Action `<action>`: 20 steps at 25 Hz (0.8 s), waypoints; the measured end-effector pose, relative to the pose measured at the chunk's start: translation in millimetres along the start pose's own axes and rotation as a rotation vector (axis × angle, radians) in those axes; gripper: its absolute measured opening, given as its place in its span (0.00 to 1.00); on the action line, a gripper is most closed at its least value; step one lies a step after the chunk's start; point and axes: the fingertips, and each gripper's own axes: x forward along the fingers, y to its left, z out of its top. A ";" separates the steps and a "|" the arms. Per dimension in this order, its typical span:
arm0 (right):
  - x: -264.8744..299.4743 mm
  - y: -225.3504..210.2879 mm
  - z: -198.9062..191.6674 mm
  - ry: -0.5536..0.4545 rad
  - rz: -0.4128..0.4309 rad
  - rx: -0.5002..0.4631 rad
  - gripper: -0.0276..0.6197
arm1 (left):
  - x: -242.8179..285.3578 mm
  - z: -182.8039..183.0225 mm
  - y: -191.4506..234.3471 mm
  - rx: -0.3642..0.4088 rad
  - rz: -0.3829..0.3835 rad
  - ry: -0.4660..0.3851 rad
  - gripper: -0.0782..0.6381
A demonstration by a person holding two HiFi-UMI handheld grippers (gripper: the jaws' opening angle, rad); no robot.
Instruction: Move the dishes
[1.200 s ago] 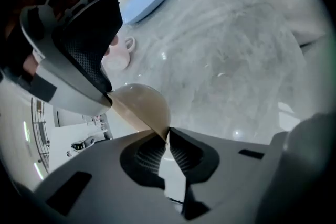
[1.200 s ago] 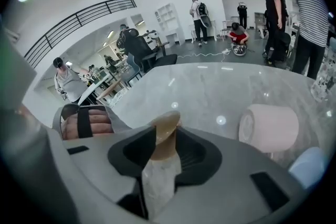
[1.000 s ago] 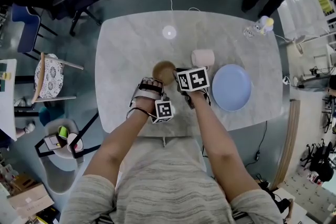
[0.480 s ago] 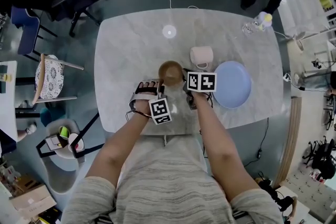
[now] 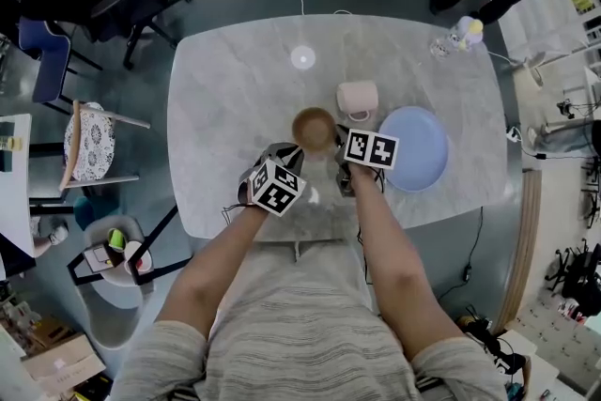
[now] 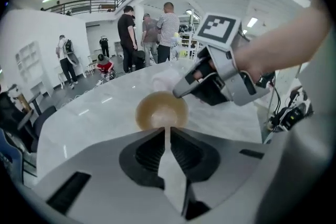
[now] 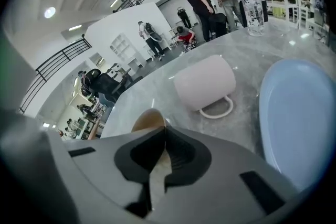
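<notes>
Dishes lie on a pale, grey-veined marble table (image 5: 225,99) with rounded corners: a round brown bowl (image 5: 315,128) at the centre of the head view, a matt pink mug (image 5: 357,99) on its side just above and right of it, and a flat pale-blue plate (image 5: 413,147) further right, apart from both; a clear bottle (image 5: 460,37) with a yellow cap stands at the table's upper right corner. The left gripper (image 5: 300,148) reaches the bowl from below left, its ribbed black pads closed to a thin slit on the bowl's near rim; the right gripper (image 5: 335,146), marker cube uppermost, has its jaws pressed together with nothing between them, the tip at the bowl's right edge.

The left gripper view alone shows the bowl's smooth, glossy hollow and, at the upper right of the frame, the right gripper's grey tip against the far rim; the right gripper view alone shows the mug's loop handle flat on the stone and the plate's shallow raised rim at the frame's right; there only a sliver of the bowl rises behind the jaws.
</notes>
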 end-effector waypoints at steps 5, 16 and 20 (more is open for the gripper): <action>0.6 1.4 -9.0 0.033 0.050 0.014 0.08 | 1.4 11.0 -14.7 -0.079 -0.067 -0.049 0.16; -3.8 -4.1 -25.6 0.109 0.132 -0.058 0.08 | -1.5 31.1 -48.7 -0.269 -0.231 -0.153 0.15; -3.0 -3.9 -26.8 0.120 0.147 -0.124 0.08 | 0.2 38.2 -51.8 -0.316 -0.257 -0.177 0.15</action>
